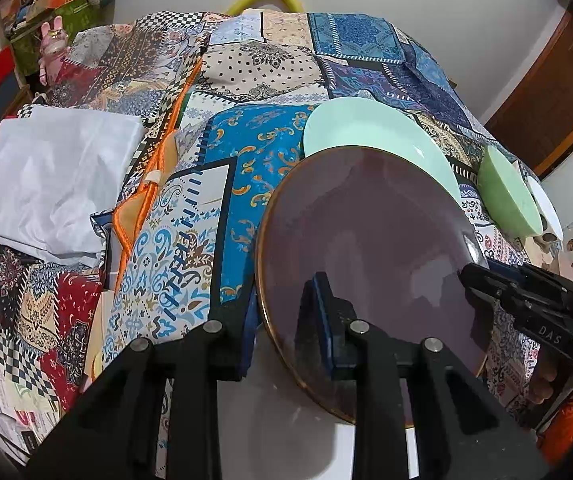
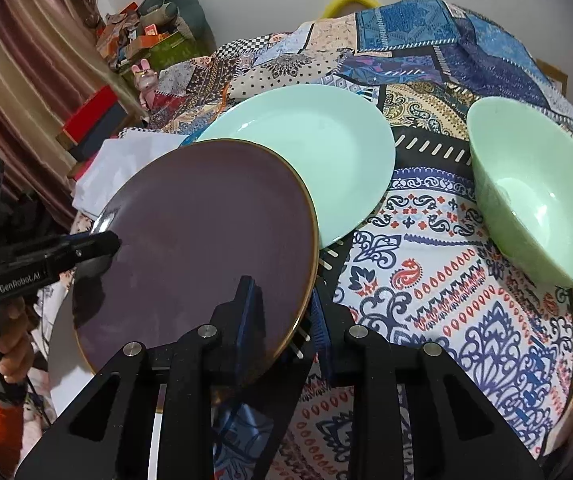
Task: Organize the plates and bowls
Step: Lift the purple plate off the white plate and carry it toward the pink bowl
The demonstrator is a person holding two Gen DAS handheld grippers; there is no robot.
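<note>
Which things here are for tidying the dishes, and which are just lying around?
For the job:
- round dark purple plate, pinched by both hand-held grippers
- round mint green plate
- pale green bowl

Just lying about:
- crumpled white cloth
- pink bunny toy
- patchwork tablecloth

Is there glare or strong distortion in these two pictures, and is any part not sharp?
Left wrist view: heavy fisheye bending with dark corners; the purple plate mirrors pale room patches, with a small glint at its right rim. Right wrist view: the same bending; soft highlights inside the green bowl and on the mint plate; the purple plate's left rim glints. Both look sharp.
</note>
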